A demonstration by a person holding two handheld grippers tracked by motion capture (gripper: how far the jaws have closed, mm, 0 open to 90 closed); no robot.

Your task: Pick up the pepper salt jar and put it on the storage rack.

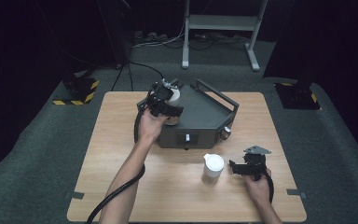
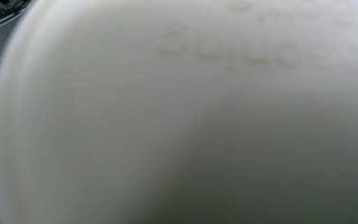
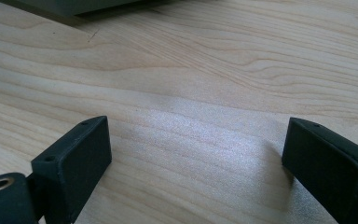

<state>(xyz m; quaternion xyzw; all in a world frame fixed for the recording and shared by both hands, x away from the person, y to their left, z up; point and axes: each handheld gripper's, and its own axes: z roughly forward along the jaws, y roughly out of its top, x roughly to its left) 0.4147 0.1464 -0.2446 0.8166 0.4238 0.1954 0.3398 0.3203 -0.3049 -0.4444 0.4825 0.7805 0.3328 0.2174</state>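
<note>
Probably a lab: dark curtains, hazard-taped stand bases (image 1: pixel 77 92), lone wooden table (image 1: pixel 121 154).

The counter (image 3: pixel 205 60) looks like pale wood with a fine, visible grain and a soft satin sheen. The white cup (image 2: pixel 191 130) appears smooth, matt plastic with faint raised lettering. The right gripper's fingers (image 3: pixel 74 154) are matt black plastic. The tray (image 1: pixel 200 116) looks like dull dark-grey metal or plastic.

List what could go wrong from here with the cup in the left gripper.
1. The left gripper holds a white cup over the grey tray; a slip would likely drop it there.
2. Its close view is blocked by the cup, so placing is blind.
3. The lidded white cup near the open right gripper could be knocked.
</note>
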